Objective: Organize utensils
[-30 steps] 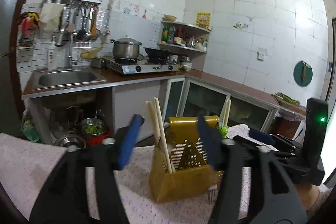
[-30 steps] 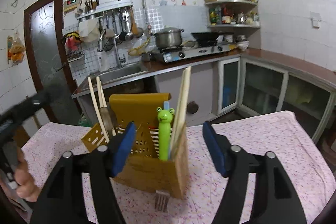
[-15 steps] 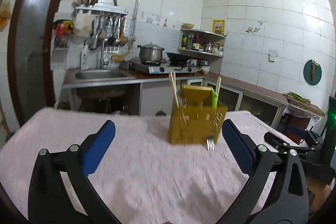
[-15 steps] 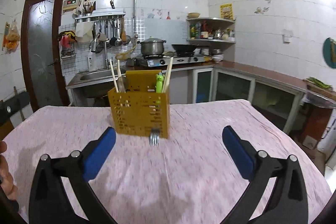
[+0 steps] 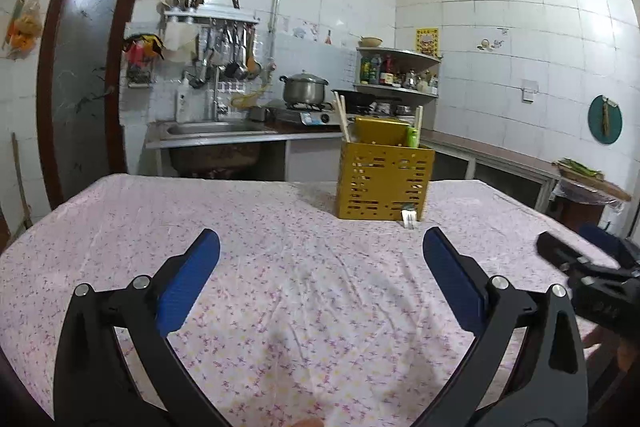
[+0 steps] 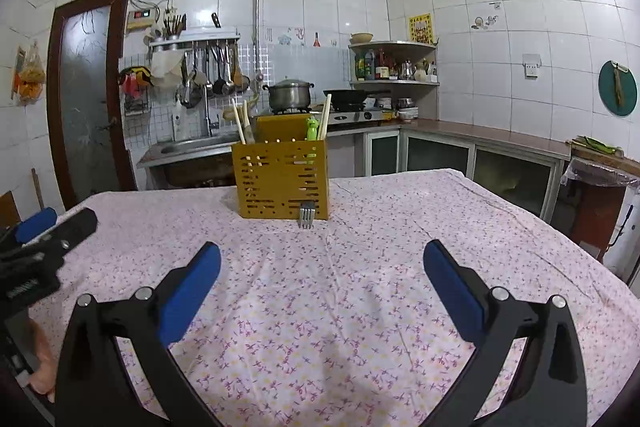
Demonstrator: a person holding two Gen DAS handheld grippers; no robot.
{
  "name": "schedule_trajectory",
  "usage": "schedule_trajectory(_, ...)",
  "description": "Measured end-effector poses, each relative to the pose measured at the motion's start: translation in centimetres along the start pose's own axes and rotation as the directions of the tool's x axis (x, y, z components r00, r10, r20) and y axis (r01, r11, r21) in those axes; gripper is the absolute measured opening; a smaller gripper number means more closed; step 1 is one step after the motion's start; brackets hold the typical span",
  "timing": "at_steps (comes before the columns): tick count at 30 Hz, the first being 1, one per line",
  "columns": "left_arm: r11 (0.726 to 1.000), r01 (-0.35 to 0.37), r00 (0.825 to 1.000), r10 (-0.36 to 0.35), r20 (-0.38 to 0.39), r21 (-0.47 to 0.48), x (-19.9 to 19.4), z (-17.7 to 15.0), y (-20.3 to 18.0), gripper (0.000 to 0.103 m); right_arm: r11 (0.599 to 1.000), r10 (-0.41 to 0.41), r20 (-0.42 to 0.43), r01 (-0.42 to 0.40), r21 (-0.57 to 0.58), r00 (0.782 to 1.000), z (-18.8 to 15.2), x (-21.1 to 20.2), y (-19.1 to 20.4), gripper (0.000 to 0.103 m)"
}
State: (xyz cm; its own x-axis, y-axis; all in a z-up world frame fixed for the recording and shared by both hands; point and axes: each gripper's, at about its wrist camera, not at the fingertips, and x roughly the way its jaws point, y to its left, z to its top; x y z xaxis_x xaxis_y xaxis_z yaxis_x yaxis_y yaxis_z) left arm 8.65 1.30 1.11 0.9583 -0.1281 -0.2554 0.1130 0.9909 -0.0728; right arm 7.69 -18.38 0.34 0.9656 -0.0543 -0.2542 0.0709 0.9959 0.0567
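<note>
A yellow slotted utensil holder stands upright at the far side of the flowered tablecloth; it also shows in the right wrist view. Wooden chopsticks and a green frog-topped utensil stick up out of it. Fork tines poke out at its base, also seen in the left wrist view. My left gripper is open and empty over the near cloth. My right gripper is open and empty, well short of the holder.
The table has a pink flowered cloth. Behind it are a sink counter, a stove with a pot, a corner shelf and low cabinets. The other gripper shows at the right edge and the left edge.
Both grippers have pulled back from around the holder toward the near side of the table and opened wider. The holder now stands far ahead of them.
</note>
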Motion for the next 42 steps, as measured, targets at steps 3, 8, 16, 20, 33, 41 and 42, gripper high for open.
schedule_trajectory(3,1.000,-0.015,1.000,0.015,-0.008,0.006,0.4,-0.3,0.2,0.098,1.000,-0.004,0.013,0.004,-0.002,1.000,-0.4,-0.4,0.0,0.099)
schedule_trajectory(8,0.999,-0.024,1.000,0.024,0.013,0.026,0.2,-0.2,-0.2,0.098,1.000,-0.004,0.038,0.004,-0.014,0.999,-0.3,-0.8,0.3,0.099)
schedule_trajectory(16,0.998,-0.026,0.999,0.025,0.021,0.048,0.0,-0.2,-0.7,0.098,1.000,-0.002,0.059,0.003,-0.018,0.998,-0.3,-1.3,0.3,0.099)
schedule_trajectory(20,0.998,-0.023,1.000,0.023,0.013,0.063,0.1,-0.2,-1.2,0.098,1.000,-0.008,0.057,0.009,-0.014,0.998,-0.4,-1.3,0.4,0.099)
schedule_trajectory(33,0.996,-0.026,1.000,0.025,0.007,0.088,0.3,-0.2,-1.7,0.098,0.999,-0.013,0.081,0.016,-0.039,0.997,-0.2,-1.9,0.8,0.099)
schedule_trajectory(41,0.996,-0.026,1.000,0.025,0.006,0.088,0.3,-0.2,-1.8,0.098,0.999,-0.011,0.081,0.015,-0.043,0.997,-0.2,-1.9,0.8,0.099)
schedule_trajectory(42,0.996,-0.026,1.000,0.025,0.007,0.088,0.3,-0.2,-1.7,0.098,0.999,-0.011,0.081,0.014,-0.044,0.997,-0.2,-1.9,0.8,0.099)
